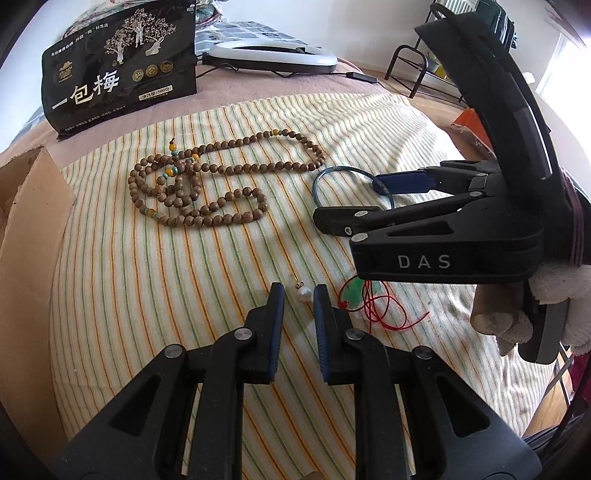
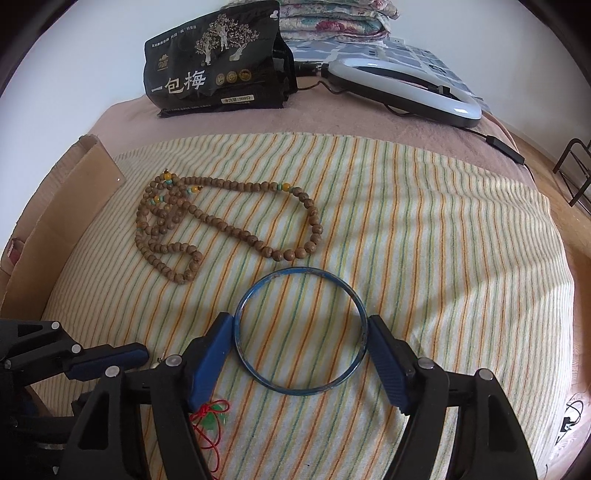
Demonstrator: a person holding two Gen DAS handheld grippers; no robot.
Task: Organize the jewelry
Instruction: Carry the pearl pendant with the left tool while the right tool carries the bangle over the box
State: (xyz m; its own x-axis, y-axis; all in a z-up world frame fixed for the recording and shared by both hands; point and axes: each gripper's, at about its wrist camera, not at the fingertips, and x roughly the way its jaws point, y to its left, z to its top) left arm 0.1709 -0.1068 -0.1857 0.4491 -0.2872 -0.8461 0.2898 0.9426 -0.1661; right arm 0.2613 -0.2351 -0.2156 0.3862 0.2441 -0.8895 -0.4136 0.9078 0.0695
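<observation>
You have 4 pieces in view, and none looks put away yet, so I judge the sorting barely begun. The long brown wooden bead necklace with yellow and turquoise accent beads (image 2: 207, 225) lies loosely coiled and untouched on the yellow, green and orange striped cloth (image 2: 443, 240). The thin blue metal bangle (image 2: 301, 330) lies flat nearer you, and your right gripper (image 2: 301, 354) brackets it, both blue pads at its outer rim; whether they press it yet I cannot tell. The green jade pendant on a red cord (image 1: 360, 291) sits just beside the small white pearl drop (image 1: 303, 294), which lies between the parted fingers of your left gripper (image 1: 299, 295), ungrasped.

An open brown cardboard box (image 1: 26, 221) at the cloth's left edge seems the likely destination. The cloth covers a pinkish bedspread (image 2: 332, 118); behind stand a black printed snack pouch (image 2: 218, 62) and a white ring light (image 2: 402, 88), with folded floral quilts (image 2: 336, 18) and wooden flooring beyond.
</observation>
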